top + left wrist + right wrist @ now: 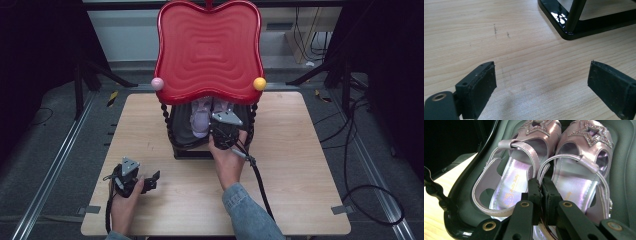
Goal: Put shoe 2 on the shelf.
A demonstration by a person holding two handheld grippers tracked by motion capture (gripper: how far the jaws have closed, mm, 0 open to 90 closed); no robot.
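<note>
A pair of shiny lilac sandals [200, 120] with glittery stars lies side by side in the black lower tray [179, 131] of a two-tier stand. In the right gripper view the left sandal [511, 187] and right sandal [576, 177] point away from me. My right gripper [541, 187] is shut where their inner edges meet, pinching the inner straps. From above, this right gripper [222, 131] reaches in under the red top tray [209, 50]. My left gripper [150, 181] is held low over the wooden table [300, 165] at front left, open and empty [541, 87].
The red wavy top tray overhangs the lower tray and hides most of it from above. A pink ball [157, 83] and a yellow ball [259, 83] cap its front corners. The stand's glossy black base [571, 33] lies ahead of the left gripper. Cables run across the floor at right.
</note>
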